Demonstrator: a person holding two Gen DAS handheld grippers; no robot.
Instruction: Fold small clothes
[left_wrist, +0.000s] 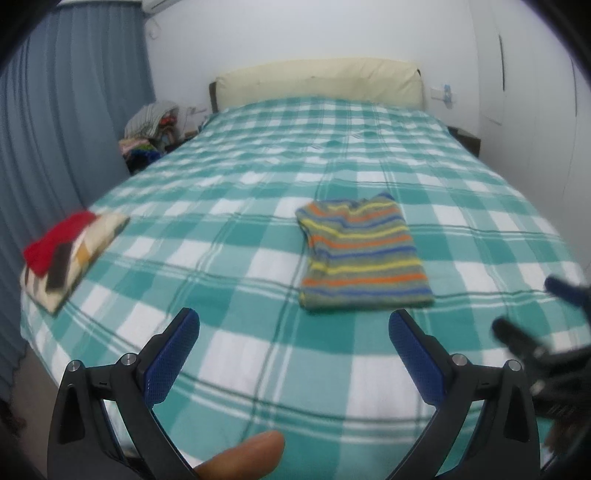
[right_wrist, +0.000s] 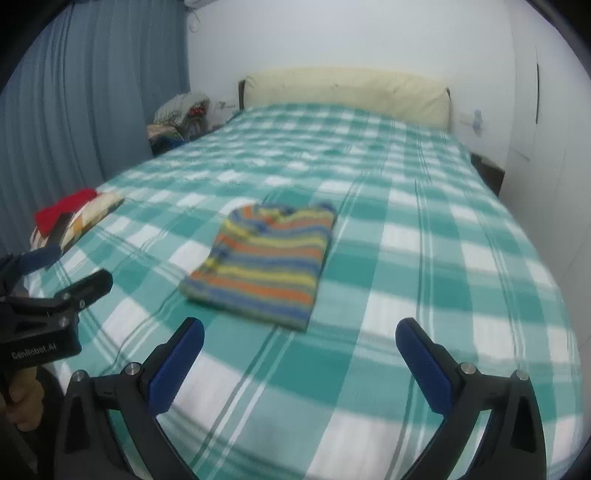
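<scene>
A small striped knit garment (left_wrist: 364, 251) (right_wrist: 266, 258) in orange, yellow, blue and grey lies folded into a rectangle on the green-and-white checked bed (left_wrist: 229, 280) (right_wrist: 424, 258). My left gripper (left_wrist: 293, 328) stands open just short of the garment, nothing between its blue pads. My right gripper (right_wrist: 300, 338) is also open and bare, pulled back from the garment's near edge. Each gripper shows at the side of the other's view: the right one (left_wrist: 524, 310) at the right edge, the left one (right_wrist: 74, 269) at the left edge.
A folded stack with a red piece (left_wrist: 59, 243) (right_wrist: 66, 210) on top sits at the bed's left edge. A heap of clothes (left_wrist: 151, 129) (right_wrist: 177, 114) lies beside the headboard (left_wrist: 317, 79), blue curtains (left_wrist: 66, 122) hang on the left, and a fingertip (left_wrist: 243, 459) shows at the bottom.
</scene>
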